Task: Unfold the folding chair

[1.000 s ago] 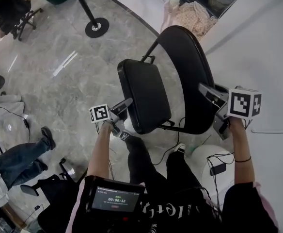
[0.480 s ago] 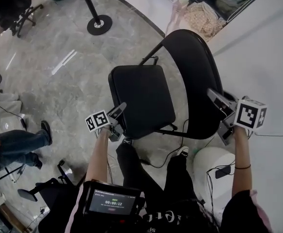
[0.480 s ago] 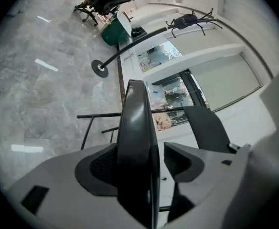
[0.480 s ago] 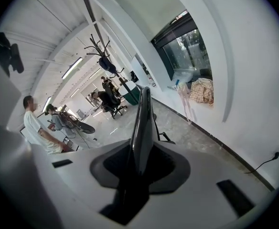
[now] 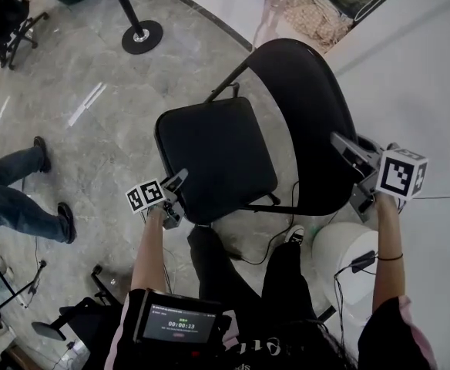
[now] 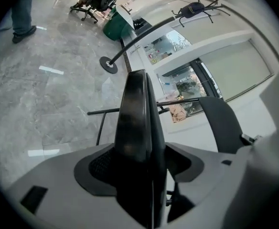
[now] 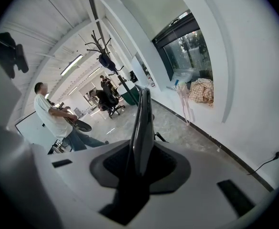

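The black folding chair stands opened out, its seat (image 5: 213,156) lying nearly flat and its curved backrest (image 5: 302,122) upright to the right. My left gripper (image 5: 177,193) is at the seat's near left corner. In the left gripper view the thick seat edge (image 6: 137,123) runs between the jaws of the left gripper (image 6: 143,156) with both pads showing beside it, so the jaws stand open. My right gripper (image 5: 347,172) is shut on the backrest's right edge. The thin backrest edge (image 7: 143,123) is pinched in the right gripper (image 7: 139,163).
A stanchion base (image 5: 142,37) stands on the marble floor beyond the chair. A person's legs (image 5: 17,199) are at the left. A white round stool (image 5: 340,253) and cables lie by my feet. A cloth pile (image 5: 317,14) sits at the wall.
The seat has swung down from a steep tilt to nearly flat. My left gripper went down with its edge and its jaws widened. The right gripper sank slightly, still on the backrest.
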